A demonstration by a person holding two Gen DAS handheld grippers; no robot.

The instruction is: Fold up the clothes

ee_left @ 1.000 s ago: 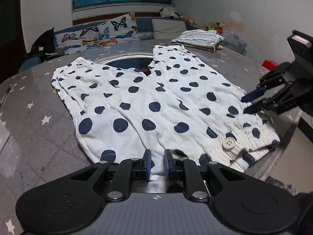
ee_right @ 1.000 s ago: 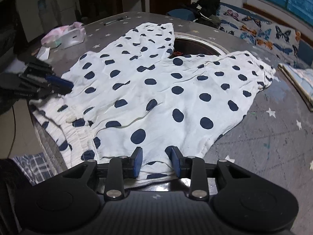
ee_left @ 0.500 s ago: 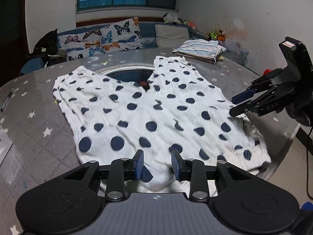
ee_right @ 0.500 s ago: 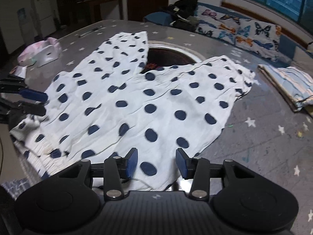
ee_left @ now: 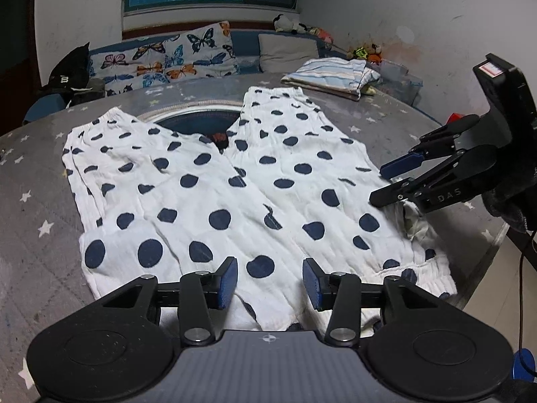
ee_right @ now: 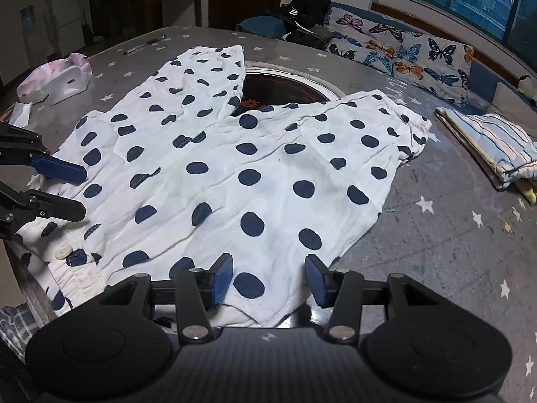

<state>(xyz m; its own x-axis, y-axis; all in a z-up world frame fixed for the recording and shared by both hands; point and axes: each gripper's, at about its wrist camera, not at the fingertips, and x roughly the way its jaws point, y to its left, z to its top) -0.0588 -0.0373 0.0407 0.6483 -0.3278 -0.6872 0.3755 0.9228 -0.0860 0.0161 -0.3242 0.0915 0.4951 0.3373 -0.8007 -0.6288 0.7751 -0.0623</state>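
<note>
White trousers with navy dots (ee_left: 235,194) lie spread flat on the round grey star-patterned table (ee_left: 30,201), legs pointing away and waistband at the near edge. They also show in the right wrist view (ee_right: 235,174). My left gripper (ee_left: 270,282) is open and empty above the waistband's left part. My right gripper (ee_right: 268,280) is open and empty above the waistband's other end. Each gripper shows in the other's view, the right gripper (ee_left: 389,184) at the right and the left gripper (ee_right: 72,191) at the left.
A folded striped cloth (ee_left: 332,74) lies at the table's far side. A dark round inset (ee_right: 285,90) sits mid-table between the trouser legs. A pink-white tissue pack (ee_right: 53,80) and a pen (ee_right: 144,45) lie at the left. A butterfly-print sofa (ee_left: 161,60) stands behind.
Both grippers have opened wide, let go of the waistband and pulled back and up a little. The trousers have settled flat on the table.
</note>
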